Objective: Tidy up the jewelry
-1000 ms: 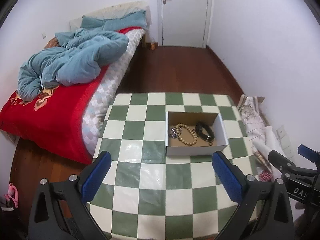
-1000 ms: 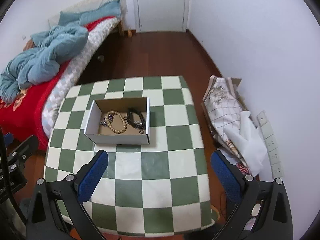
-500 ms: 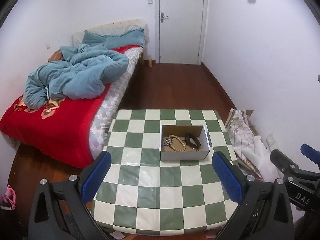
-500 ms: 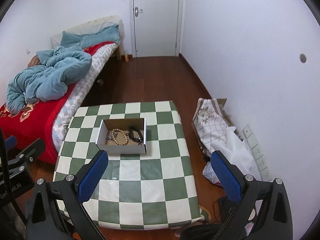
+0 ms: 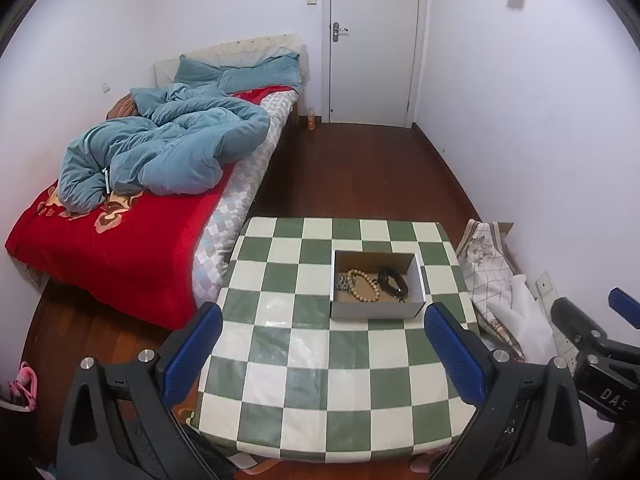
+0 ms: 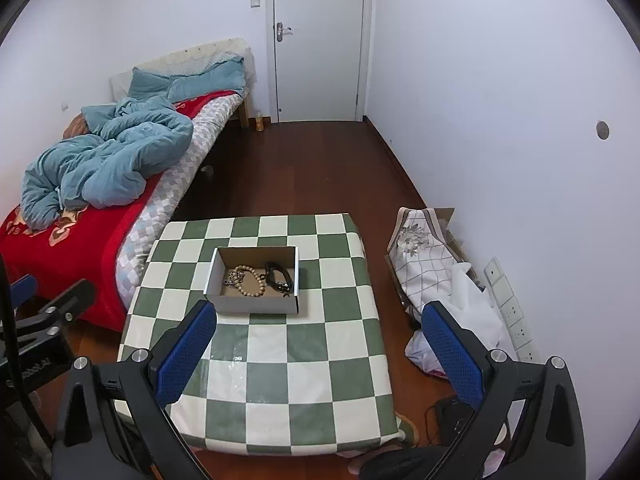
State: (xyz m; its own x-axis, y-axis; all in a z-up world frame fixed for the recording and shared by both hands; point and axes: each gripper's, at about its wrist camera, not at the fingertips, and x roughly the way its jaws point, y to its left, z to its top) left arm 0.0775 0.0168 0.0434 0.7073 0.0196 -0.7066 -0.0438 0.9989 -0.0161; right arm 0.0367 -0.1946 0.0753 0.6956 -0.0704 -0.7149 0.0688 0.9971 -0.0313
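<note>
A white cardboard box (image 5: 376,309) (image 6: 256,304) sits on the green-and-white checkered table (image 5: 320,360) (image 6: 280,360). Inside lie a wooden bead bracelet (image 5: 363,283) (image 6: 250,279), a black band (image 5: 393,280) (image 6: 277,275) and a small silver chain (image 5: 343,282) (image 6: 233,277). My left gripper (image 5: 324,350) is open and empty, held high and back from the box. My right gripper (image 6: 318,350) is open and empty, also high and back over the table's near side. Each gripper shows at the edge of the other's view.
A bed with a red blanket (image 5: 120,240) and blue quilt (image 5: 168,156) stands left of the table. A white door (image 5: 372,40) is at the far end of the room. Cloth bags (image 6: 432,272) and wall sockets (image 6: 508,312) lie right of the table.
Both grippers have risen and pulled back from the table; the box looks smaller and more of the room shows. Both stay open and empty.
</note>
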